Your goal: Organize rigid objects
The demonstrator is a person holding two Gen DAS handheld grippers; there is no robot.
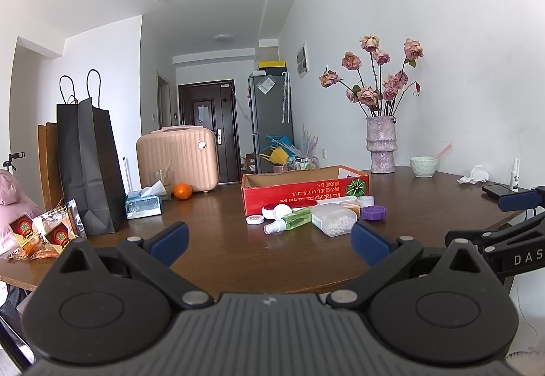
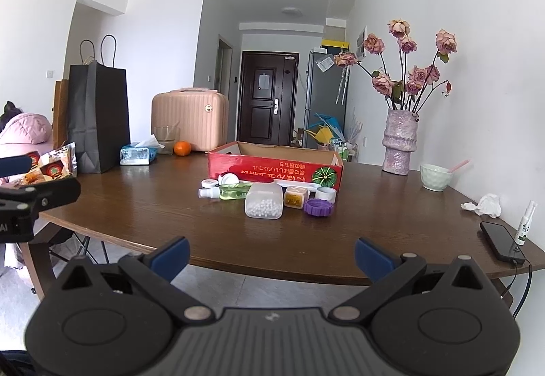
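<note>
Hovering Short of the Clutter

Left gripper (image 1: 269, 241) and right gripper (image 2: 270, 256) are held with fingers spread wide, nothing gripped. Green bottle (image 2: 235, 191), bead container (image 2: 264, 204) and purple lid (image 2: 318, 206) are clustered just before the red box (image 2: 272, 168).

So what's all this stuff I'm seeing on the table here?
Cardboard box: one, red, table middle.
Pill container: one, clear with white beads, before the box.
Spray bottle: one, green, lying left of it.
Lid: one, purple, right of it.
Orange: one, behind.
Tissue pack: one, blue, left.
Paper bag: one, black, far left.
Vase: one, pink, roses.
Bowl: one, pale green.
Phone: one, black, right edge.
Left gripper, right gripper: open, empty.
</note>
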